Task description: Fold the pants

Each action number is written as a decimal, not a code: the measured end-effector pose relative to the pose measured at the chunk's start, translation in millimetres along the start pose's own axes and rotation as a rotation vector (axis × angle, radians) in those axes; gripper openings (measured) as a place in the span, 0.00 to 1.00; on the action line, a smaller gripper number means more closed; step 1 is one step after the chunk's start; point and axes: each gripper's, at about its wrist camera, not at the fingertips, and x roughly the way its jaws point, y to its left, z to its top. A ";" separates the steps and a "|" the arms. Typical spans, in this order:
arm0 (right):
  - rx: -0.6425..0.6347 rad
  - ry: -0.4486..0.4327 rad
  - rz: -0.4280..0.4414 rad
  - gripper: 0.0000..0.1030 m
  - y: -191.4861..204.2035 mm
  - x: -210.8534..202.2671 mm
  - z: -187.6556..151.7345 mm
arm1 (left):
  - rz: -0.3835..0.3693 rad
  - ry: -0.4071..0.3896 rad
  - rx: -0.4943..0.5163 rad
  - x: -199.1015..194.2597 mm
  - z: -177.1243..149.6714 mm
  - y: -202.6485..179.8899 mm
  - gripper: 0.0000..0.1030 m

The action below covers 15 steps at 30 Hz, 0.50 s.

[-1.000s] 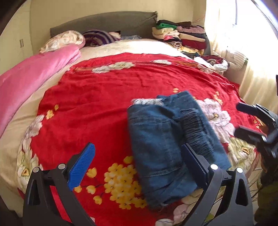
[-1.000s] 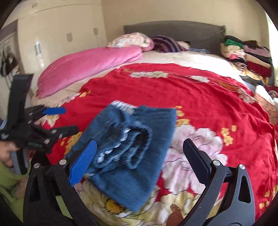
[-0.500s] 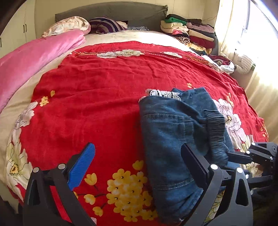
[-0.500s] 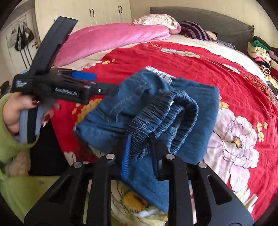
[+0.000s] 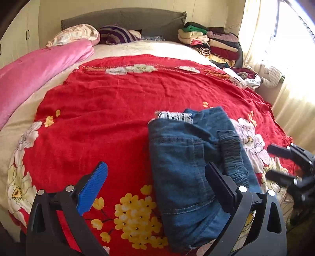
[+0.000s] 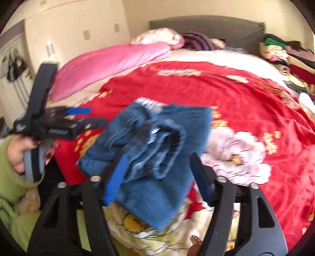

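here the surface is a wide bed under a red floral blanket [image 5: 110, 110], lightly wrinkled, with cream bedding showing past its far and left edges; a pink quilt [image 5: 33, 72] runs along the far left side, pillows [image 5: 74, 34] and a grey headboard [image 5: 122, 18] stand at the far end, and a stack of folded clothes [image 5: 212, 42] fills the far right corner by a bright curtained window [image 5: 285, 65]; pale cupboards line the left wall in the right wrist view; the folded pants [image 5: 189, 157], blue denim with an elastic waistband on top, lie on the near right part of the blanket, their near end reaching the bed's near edge; left of them and beyond them the red cloth is bare and open; the left gripper [image 5: 155, 181] hovers over the near edge with its fingers wide apart and nothing between them, the right finger just over the denim; the right gripper [image 6: 159, 175] sits at the pants' near right edge, its jaws opening, the waistband fold between them but the pads no longer pressing; that view is blurred; a hand [image 6: 19, 149] in a green sleeve carries the left gripper at the near left.
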 end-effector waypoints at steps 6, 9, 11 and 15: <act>0.111 0.036 -0.052 0.61 -29.4 18.6 -0.3 | 0.014 0.021 -0.001 11.8 0.6 -1.3 0.96; 0.167 0.073 -0.046 0.61 -39.3 35.4 -3.5 | 0.014 0.039 0.004 20.7 -0.2 -1.9 0.96; 0.194 0.090 -0.036 0.61 -43.3 43.3 -5.6 | 0.017 0.049 0.007 26.2 -0.6 -2.2 0.96; 0.222 0.117 -0.011 0.61 -46.8 57.4 -9.5 | 0.003 0.069 0.007 38.3 -1.2 -3.7 0.96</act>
